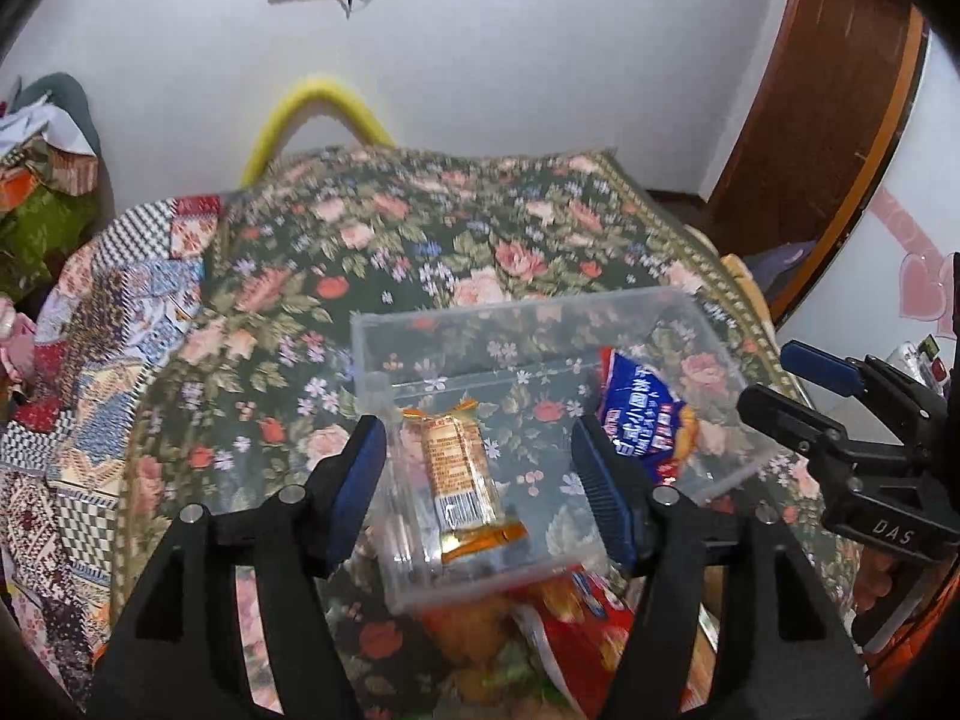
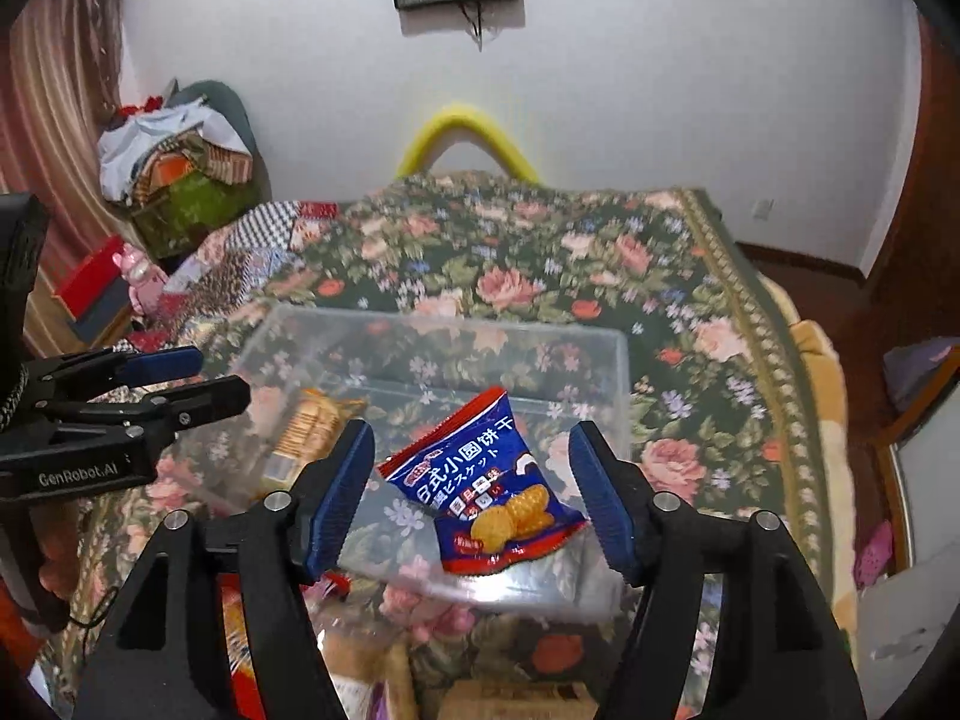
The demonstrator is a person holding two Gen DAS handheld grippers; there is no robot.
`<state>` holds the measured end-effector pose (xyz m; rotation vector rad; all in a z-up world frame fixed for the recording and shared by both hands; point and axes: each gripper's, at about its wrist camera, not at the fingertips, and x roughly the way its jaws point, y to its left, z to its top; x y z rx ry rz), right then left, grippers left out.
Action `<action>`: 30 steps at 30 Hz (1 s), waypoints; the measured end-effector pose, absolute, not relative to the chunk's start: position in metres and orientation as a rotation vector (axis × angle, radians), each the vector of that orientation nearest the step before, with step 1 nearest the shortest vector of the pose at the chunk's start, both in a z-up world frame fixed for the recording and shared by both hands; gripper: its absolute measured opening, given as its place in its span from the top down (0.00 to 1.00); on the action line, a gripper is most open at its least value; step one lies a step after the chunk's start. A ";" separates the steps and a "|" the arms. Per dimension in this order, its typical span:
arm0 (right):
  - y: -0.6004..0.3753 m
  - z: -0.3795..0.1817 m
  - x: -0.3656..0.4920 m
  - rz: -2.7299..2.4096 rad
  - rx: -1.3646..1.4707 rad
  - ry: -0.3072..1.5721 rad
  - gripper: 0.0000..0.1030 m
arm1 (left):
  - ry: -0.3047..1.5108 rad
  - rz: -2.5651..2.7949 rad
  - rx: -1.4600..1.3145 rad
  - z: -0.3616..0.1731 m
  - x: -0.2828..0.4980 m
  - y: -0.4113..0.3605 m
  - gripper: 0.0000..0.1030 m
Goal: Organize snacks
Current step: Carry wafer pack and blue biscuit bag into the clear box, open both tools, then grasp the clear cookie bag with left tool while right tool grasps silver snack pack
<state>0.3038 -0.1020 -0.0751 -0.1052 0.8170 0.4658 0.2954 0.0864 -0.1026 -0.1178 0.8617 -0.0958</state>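
Clear plastic bin [image 1: 540,324] sits on a floral bedspread [image 1: 420,240], rim open on top, walls see-through; wide bare bedspread beyond its far wall up to the white wall [image 1: 510,60] and a yellow foam arch [image 1: 318,114]. Patchwork quilt [image 1: 108,324] lies at the bed's left side, wooden door [image 1: 840,90] to the right. Left gripper [image 1: 480,474] hangs over the bin's near-left part, jaws spread wide, nothing between the blue pads [image 1: 360,480]. Under it, inside the bin, an orange-ended clear-wrapped snack bar [image 1: 459,468] lies flat along the left wall. Right gripper [image 2: 474,492] is likewise spread apart and holding nothing, poised over the bin's [image 2: 432,330] right half. Blue biscuit packet [image 2: 486,486] with red edges, white script and round golden biscuits printed on it rests inside the bin, tilted, one corner raised. More snack bags [image 1: 564,618], red and orange, are piled just outside the bin's near wall; details blurred.
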 end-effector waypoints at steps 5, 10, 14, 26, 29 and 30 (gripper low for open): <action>-0.116 -0.054 0.274 0.467 -0.106 0.764 0.34 | 0.809 -0.096 -0.090 -0.079 0.256 0.084 0.32; -0.132 -0.043 0.241 0.457 -0.121 0.727 0.34 | 0.798 -0.095 -0.083 -0.072 0.221 0.080 0.31; -0.143 -0.044 0.218 0.456 -0.120 0.729 0.32 | 0.819 -0.097 -0.088 -0.080 0.198 0.077 0.30; -0.167 -0.085 0.176 0.405 -0.128 0.825 0.30 | 0.906 -0.070 -0.185 -0.131 0.154 0.079 0.19; -0.172 -0.103 0.169 0.394 -0.124 0.870 0.30 | 0.910 -0.035 -0.198 -0.143 0.148 0.079 0.15; -0.173 -0.110 0.167 0.384 -0.128 0.886 0.30 | 0.916 -0.028 -0.192 -0.148 0.148 0.077 0.15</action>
